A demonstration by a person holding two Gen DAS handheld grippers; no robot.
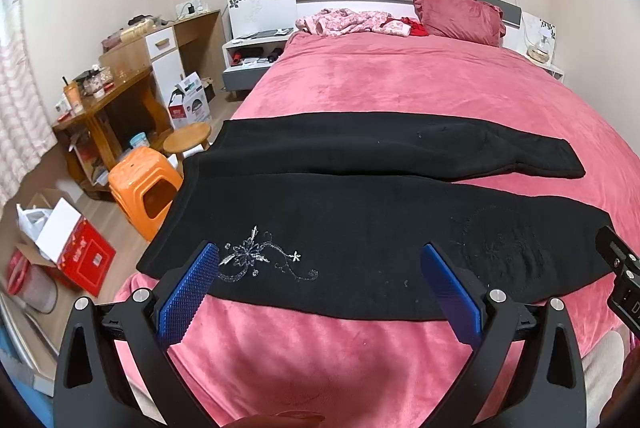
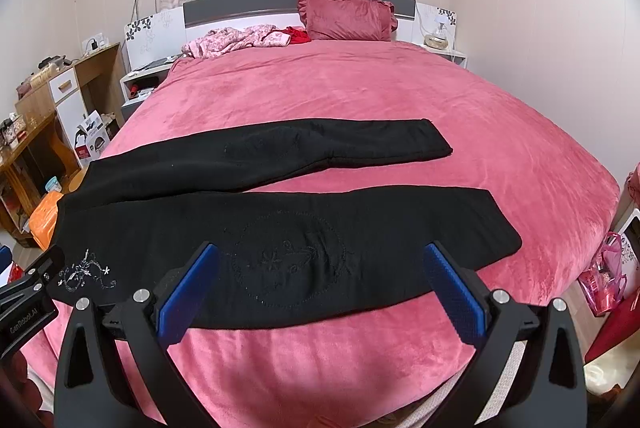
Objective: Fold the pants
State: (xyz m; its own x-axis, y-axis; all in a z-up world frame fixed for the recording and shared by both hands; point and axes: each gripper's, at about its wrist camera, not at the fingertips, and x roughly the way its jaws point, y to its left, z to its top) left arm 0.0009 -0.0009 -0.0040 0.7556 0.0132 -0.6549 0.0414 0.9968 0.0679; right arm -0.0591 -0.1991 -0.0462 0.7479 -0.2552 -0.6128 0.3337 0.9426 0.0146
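Black pants (image 1: 360, 228) lie spread flat across the near end of a bed (image 1: 400, 84) covered in pink plush, the waist toward my left side at the bed's edge and the two legs running off to my right, parted in a narrow V with pink showing between them. The near leg carries a silver flower embroidery (image 1: 260, 260) by the waist and a faint stitched circle (image 2: 288, 260) farther along. No fold has been made yet, so I judge this to be the very start: both tools hover above the near hem, touching nothing. My left hand-held gripper (image 1: 320, 288) sits over the embroidered waist end, its blue pads wide apart; my right hand-held gripper (image 2: 320, 288) sits over the circle, also wide apart and empty. The likely next move is to lower both, pinch the near leg's edge, and carry it over onto the far leg, keeping the cloth taut so it lands without wrinkles.
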